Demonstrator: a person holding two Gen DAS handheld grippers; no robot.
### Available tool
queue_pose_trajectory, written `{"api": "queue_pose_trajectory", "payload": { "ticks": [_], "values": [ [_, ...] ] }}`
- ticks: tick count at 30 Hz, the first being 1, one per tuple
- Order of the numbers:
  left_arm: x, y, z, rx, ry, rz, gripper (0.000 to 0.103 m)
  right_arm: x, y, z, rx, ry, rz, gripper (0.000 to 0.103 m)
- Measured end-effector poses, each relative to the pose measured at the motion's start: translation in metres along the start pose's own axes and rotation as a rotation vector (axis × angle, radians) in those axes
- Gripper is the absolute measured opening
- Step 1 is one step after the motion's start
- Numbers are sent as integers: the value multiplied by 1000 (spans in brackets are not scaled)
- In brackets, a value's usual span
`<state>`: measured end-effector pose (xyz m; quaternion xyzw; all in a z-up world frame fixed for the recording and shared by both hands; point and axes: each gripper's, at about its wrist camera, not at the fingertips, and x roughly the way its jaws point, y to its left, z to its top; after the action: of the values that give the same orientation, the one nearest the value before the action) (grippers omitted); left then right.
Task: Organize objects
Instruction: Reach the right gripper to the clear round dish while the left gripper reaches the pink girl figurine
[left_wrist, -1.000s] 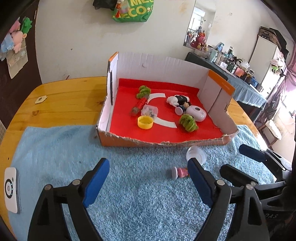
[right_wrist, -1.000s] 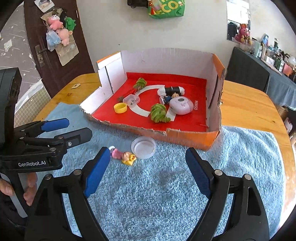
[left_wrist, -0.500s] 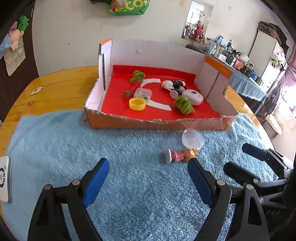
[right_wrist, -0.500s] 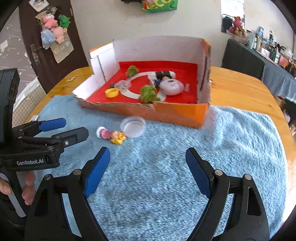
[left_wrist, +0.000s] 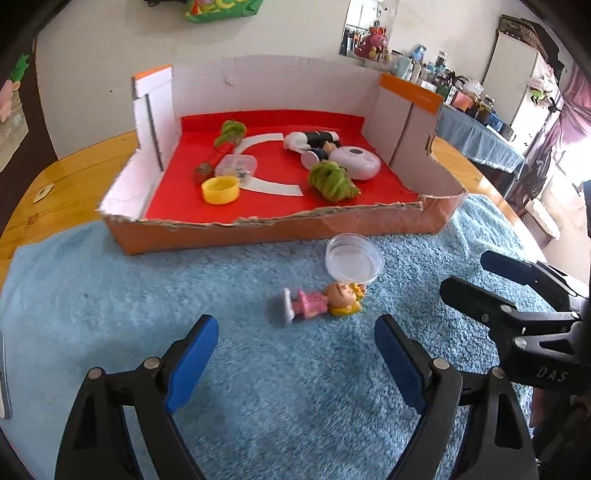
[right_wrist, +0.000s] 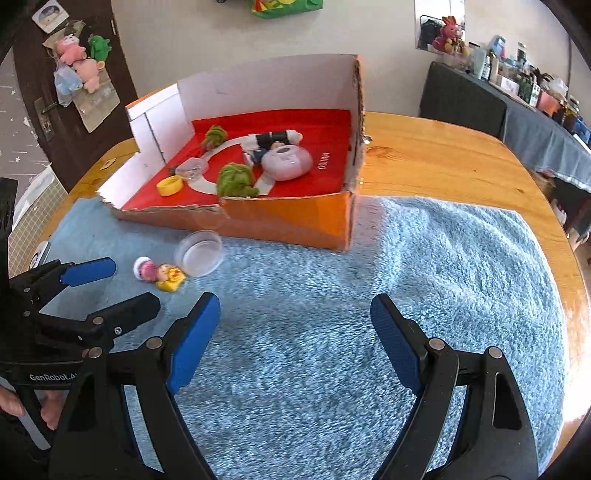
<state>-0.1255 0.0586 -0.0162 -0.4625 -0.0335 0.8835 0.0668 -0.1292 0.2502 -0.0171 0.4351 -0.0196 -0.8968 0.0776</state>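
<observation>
Left jaws (left_wrist: 293, 354): spread wide, nothing held; doll (left_wrist: 321, 301) lies just ahead of them on the towel (left_wrist: 110, 295).
Right jaws (right_wrist: 293, 347): spread wide, empty; doll ahead, off to their left.
Clear cup (left_wrist: 354, 258): touching the doll's head; likely knocked aside by a careless grab.
Box (left_wrist: 258, 230): beyond both.
Risk: doll may be pushed into the pile, not pinched.

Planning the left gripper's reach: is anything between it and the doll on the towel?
Nothing visible: only bare towel lies between the open left gripper and the doll. The clear cup sits beyond its head.
</observation>
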Motion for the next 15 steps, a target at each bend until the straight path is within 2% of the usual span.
{"api": "queue_pose_trajectory", "payload": {
  "ticks": [8,15],
  "values": [
    [12,1,6,1,-7,54,88,6,-2,6,1,8,-3,84],
    [10,30,6,-47,-14,83,88,19,24,12,-50,21,38,84]
  ]
}}
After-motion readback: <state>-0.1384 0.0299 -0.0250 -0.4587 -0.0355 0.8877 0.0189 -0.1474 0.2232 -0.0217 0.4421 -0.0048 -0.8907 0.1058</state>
